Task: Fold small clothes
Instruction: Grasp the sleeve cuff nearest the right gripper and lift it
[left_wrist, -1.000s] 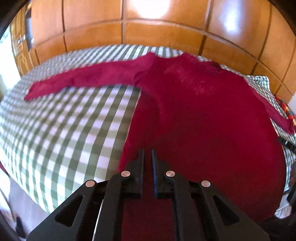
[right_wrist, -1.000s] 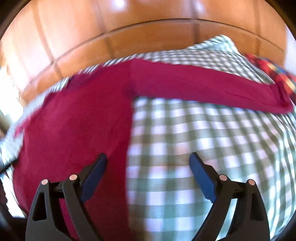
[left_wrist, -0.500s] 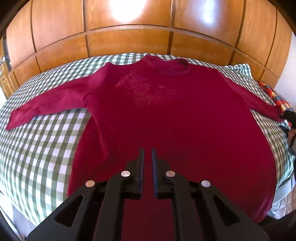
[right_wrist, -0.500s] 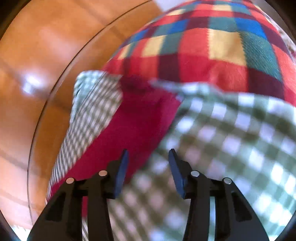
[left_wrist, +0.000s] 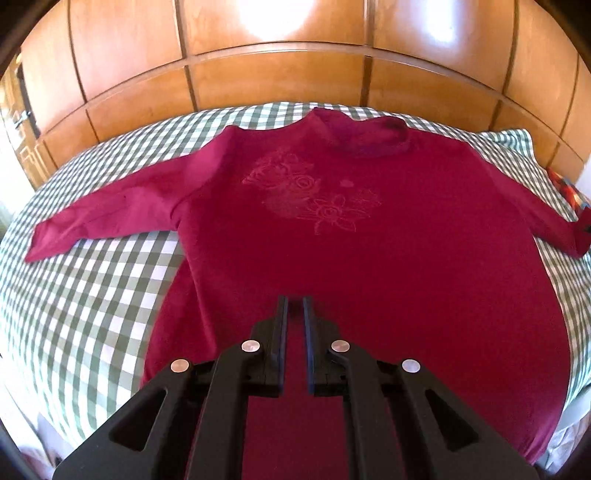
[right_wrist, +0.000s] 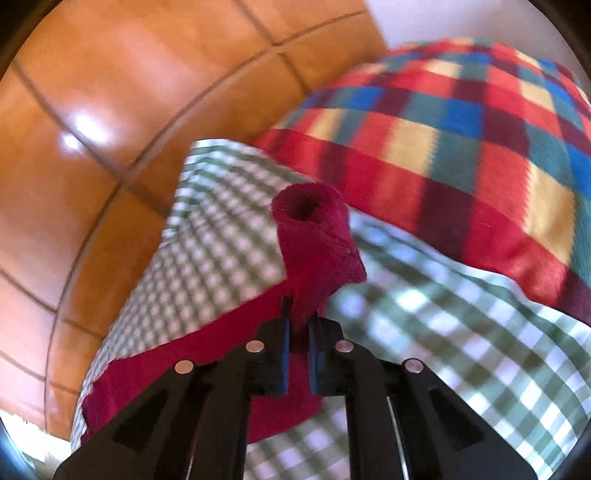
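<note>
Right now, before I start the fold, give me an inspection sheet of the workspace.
Surface: green-and-white checked bedcover, sweater on top.
Job's things: dark red sweater flat, face up, flower print showing; left sleeve spread out; right sleeve cuff lifted.
Clutter: multicolour plaid blanket at the right edge.
Grippers: left gripper almost shut, empty, over the hem; right gripper shut on the right sleeve.
Cables: nothing seen.
Surroundings: wooden panelled wall behind.

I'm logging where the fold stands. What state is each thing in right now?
Red sweater: flat, face up, unfolded.
Left sleeve: stretched out flat.
Right sleeve cuff: lifted, pinched.
Right gripper: jaws shut on the cuff.
Left gripper: jaws nearly closed, holding nothing, above the hem.
Checked sheet: spread under the sweater.
</note>
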